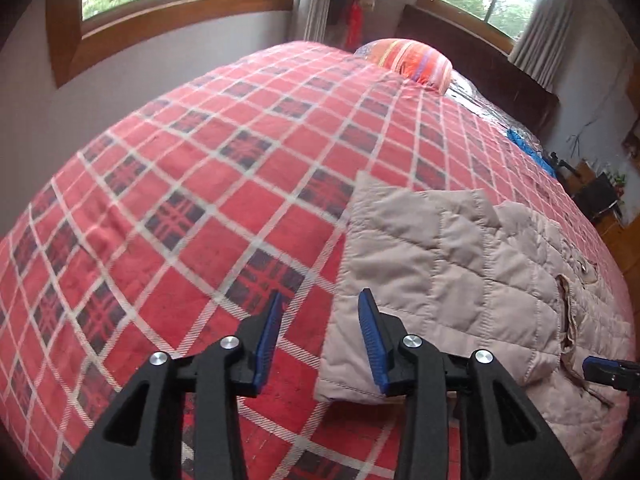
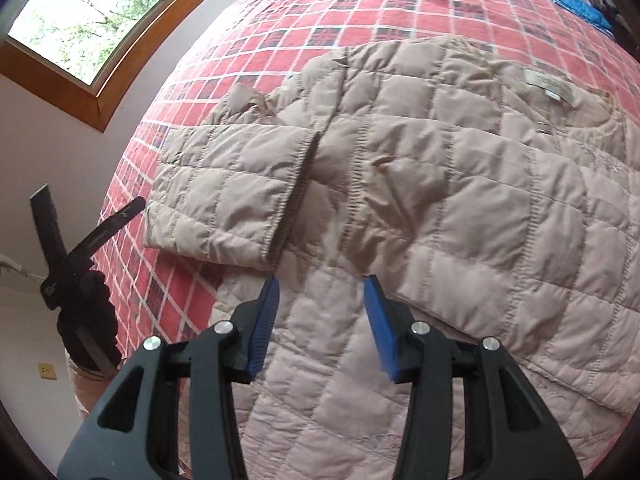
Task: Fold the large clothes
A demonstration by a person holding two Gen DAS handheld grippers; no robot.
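Left wrist view: left hand-held gripper spread apart, gripping nothing, poised over the left edge of the beige quilted jacket lying toward the near right part of the bed on its red plaid cover.

Right wrist view: right hand-held gripper also parted and empty — low above the jacket's padded body, folded sleeve just ahead, neck label beyond. Likely trouble: slippery padding bunching, or pinching the plaid cover along with the hem — crooked fold.
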